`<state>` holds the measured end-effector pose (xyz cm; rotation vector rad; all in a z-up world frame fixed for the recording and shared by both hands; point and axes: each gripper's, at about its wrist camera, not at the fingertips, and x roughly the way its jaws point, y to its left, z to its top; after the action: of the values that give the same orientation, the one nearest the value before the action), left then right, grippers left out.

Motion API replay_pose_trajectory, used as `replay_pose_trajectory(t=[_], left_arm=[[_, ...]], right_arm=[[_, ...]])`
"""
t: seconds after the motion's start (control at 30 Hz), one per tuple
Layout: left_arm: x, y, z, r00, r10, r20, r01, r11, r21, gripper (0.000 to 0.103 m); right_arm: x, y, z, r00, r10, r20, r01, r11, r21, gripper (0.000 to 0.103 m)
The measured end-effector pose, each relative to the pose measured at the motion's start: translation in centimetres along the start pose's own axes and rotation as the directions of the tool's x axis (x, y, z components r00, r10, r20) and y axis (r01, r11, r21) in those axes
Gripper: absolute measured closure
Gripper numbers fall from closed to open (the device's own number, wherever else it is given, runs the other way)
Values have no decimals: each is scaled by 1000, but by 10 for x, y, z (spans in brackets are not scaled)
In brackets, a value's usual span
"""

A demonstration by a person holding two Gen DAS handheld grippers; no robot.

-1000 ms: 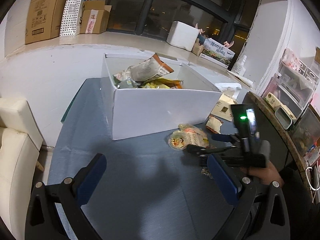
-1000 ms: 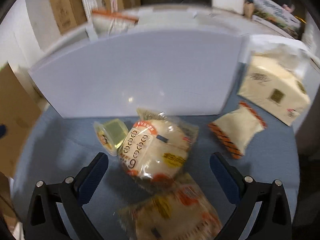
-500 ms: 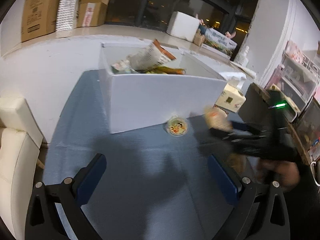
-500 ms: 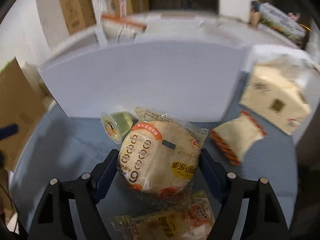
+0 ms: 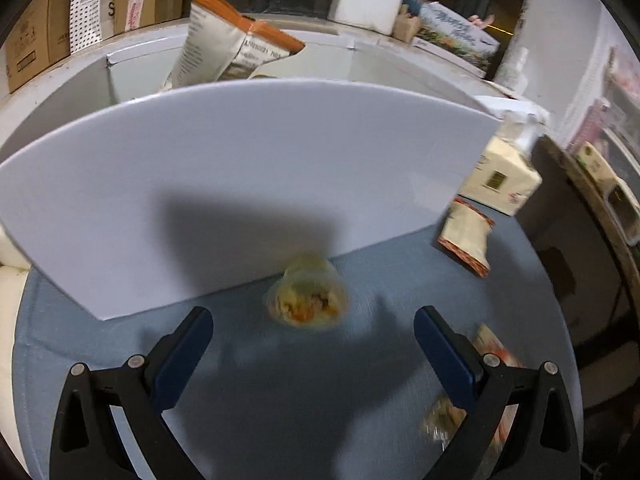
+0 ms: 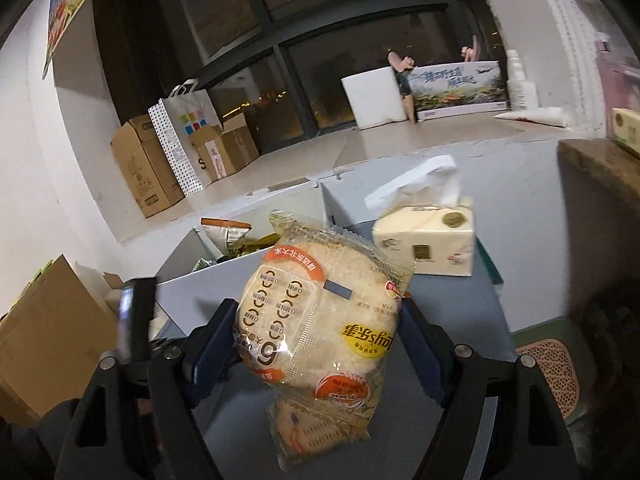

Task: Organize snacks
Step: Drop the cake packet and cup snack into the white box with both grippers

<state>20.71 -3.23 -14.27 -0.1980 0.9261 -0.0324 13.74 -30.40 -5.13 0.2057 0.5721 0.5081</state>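
Note:
My right gripper (image 6: 316,344) is shut on a round rice-cake packet (image 6: 320,312) in clear wrap and holds it in the air, above the table and in front of the white box (image 6: 208,284). My left gripper (image 5: 312,344) is open and empty, low over the blue table, with a small yellow snack cup (image 5: 306,300) lying on its side just ahead of its fingers. The cup lies against the front wall of the white box (image 5: 248,184), which holds several snack bags (image 5: 224,48). An orange-edged packet (image 5: 466,236) lies at the box's right corner.
A tissue box (image 5: 500,176) stands to the right of the white box and also shows in the right wrist view (image 6: 428,240). More snack packets (image 5: 460,416) lie on the table by my left gripper's right finger. Cardboard boxes (image 6: 148,168) stand on the ledge behind.
My right gripper closed on the rice-cake packet and lifted it off the table. My left gripper moved forward and down toward the yellow cup and the box wall.

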Motion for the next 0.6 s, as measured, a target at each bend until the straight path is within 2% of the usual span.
replay_pose_trajectory(t=[0.07,0.13,0.17,0.2,0.3,0.4,0.47,0.6], left_arm=[[10,-5,2,999,29,-16,-29,1000,4,6],[16,-7,2,998,54,-34,-54,998,14,24],[17,-8,2,996,80,-27,-79,997,25,41],[16,-9,3,997,81,-14,-80,996,38,51],[7,-5,0,999,45,0,-45,999,18,51],[-15,-3,-8,999,10,34,-12,999,37,51],[-35,-1,-13,998,-20,59,18,999,46,51],[-92,10,-16,986,-59,158,50,997,61,51]], right_arm=[[-9,-4,-6,1000,0,-2,0,1000,3,20],[-15,-8,-12,1000,-5,-7,5,1000,10,20],[-15,-11,-15,1000,1,-13,-1,1000,12,20],[-14,-12,-19,1000,0,-22,0,1000,13,20],[-5,-16,-26,998,-17,-64,18,1000,13,20],[-5,-17,-30,998,8,-67,-6,1000,28,20],[-3,-12,-31,997,18,-74,-17,1000,17,20],[9,1,-30,995,41,-94,-42,999,-8,20]])
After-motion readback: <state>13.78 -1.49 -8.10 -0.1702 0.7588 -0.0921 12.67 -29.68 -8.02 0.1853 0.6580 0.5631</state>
